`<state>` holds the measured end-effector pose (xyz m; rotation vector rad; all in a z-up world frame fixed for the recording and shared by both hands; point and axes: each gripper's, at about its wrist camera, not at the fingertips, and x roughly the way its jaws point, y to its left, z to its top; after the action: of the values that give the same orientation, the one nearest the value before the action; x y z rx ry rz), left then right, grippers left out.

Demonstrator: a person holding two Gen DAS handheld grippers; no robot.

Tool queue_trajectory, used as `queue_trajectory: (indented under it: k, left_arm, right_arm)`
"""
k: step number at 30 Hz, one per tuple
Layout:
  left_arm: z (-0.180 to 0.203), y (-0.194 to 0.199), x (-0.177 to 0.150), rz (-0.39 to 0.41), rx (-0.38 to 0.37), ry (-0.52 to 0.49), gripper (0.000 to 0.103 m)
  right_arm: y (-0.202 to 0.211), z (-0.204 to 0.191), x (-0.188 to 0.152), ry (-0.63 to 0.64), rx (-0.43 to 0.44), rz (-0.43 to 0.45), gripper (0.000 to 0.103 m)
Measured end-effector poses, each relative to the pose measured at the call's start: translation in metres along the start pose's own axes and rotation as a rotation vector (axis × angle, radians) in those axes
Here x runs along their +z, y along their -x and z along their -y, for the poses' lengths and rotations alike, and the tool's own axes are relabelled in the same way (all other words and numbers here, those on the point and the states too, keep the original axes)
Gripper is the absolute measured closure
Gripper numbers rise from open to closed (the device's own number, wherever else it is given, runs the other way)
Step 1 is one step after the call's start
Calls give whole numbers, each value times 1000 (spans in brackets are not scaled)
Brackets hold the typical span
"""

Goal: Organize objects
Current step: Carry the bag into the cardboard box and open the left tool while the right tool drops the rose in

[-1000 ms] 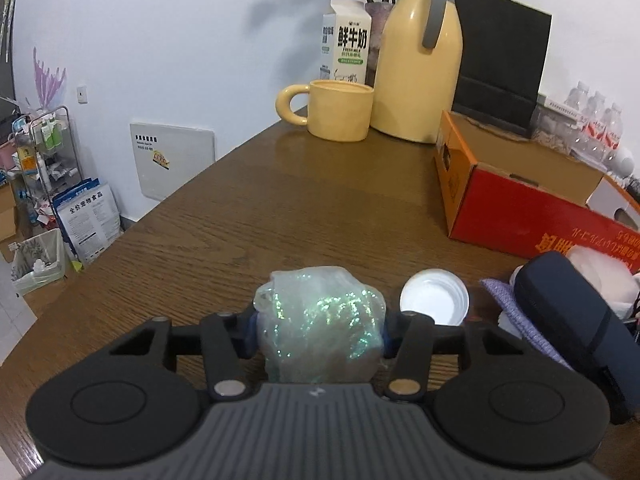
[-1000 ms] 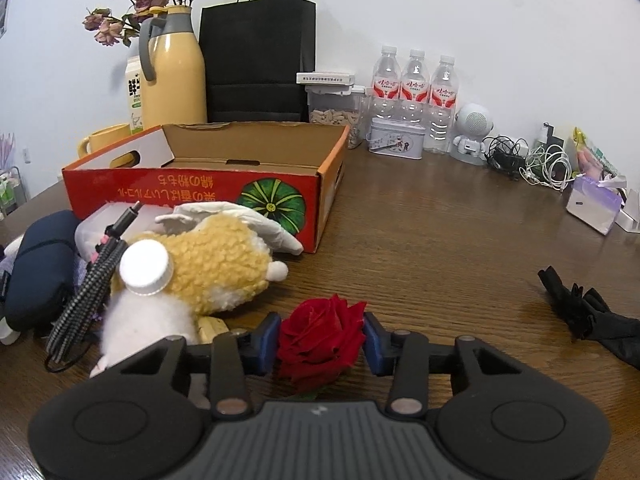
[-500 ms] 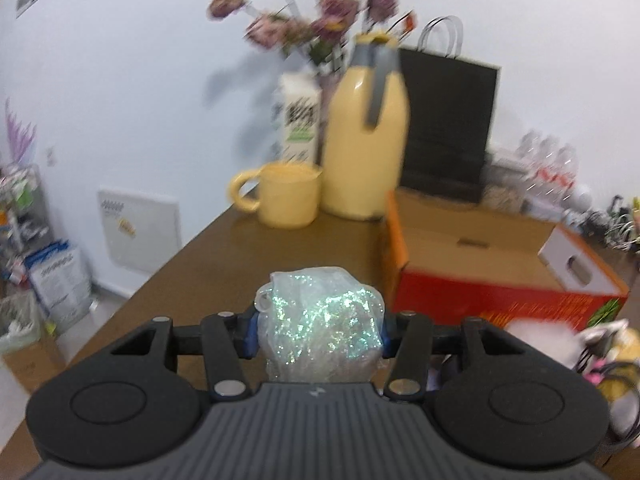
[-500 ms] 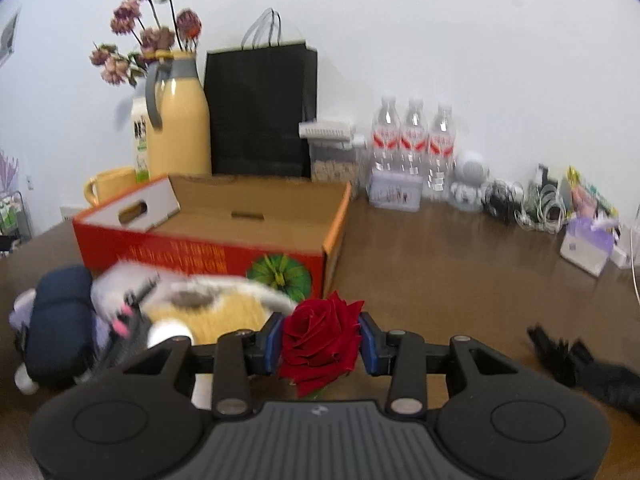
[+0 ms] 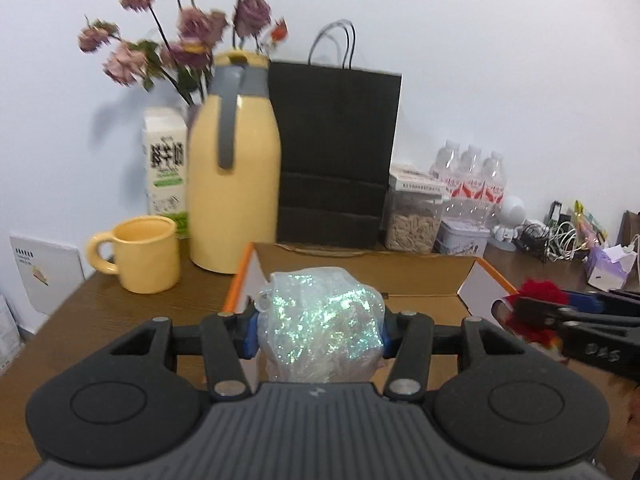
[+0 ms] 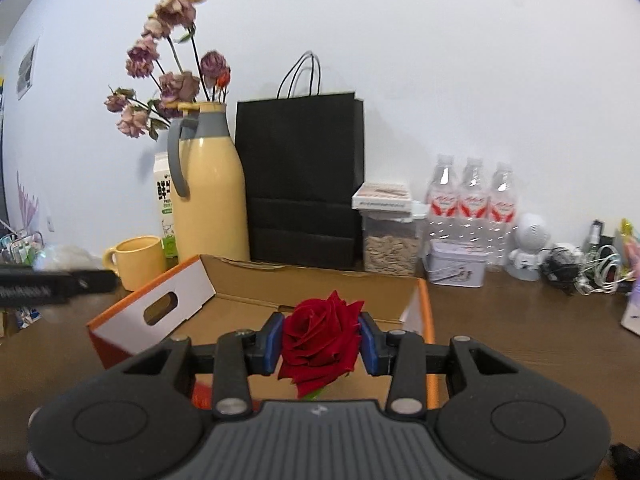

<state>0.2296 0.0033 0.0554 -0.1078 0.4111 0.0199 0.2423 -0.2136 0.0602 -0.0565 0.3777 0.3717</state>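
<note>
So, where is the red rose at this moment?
The red rose is clamped in the right gripper, held above the open cardboard box. In the left wrist view it appears at the right edge, beside the box's right flap.

A brown wooden table (image 6: 520, 320) carries it all: an open orange cardboard box (image 6: 256, 292) up front, a yellow ceramic mug (image 5: 140, 254) beside a tall yellow jug (image 5: 234, 184), a black paper bag (image 6: 300, 184) behind, three clear water bottles (image 6: 472, 208) along the wall.
</note>
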Motion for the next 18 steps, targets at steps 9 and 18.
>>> queue_trajectory:
  k: [9,18]
  left_arm:
    - [8,-56,-7,-102,17,0,49]
    - [10,-49,-14,-48,18,-15,0]
  right_arm:
    - [-72,2,-17,-29,-31,-169,65]
    - [-68,3,-21,-49,-27,-156,21]
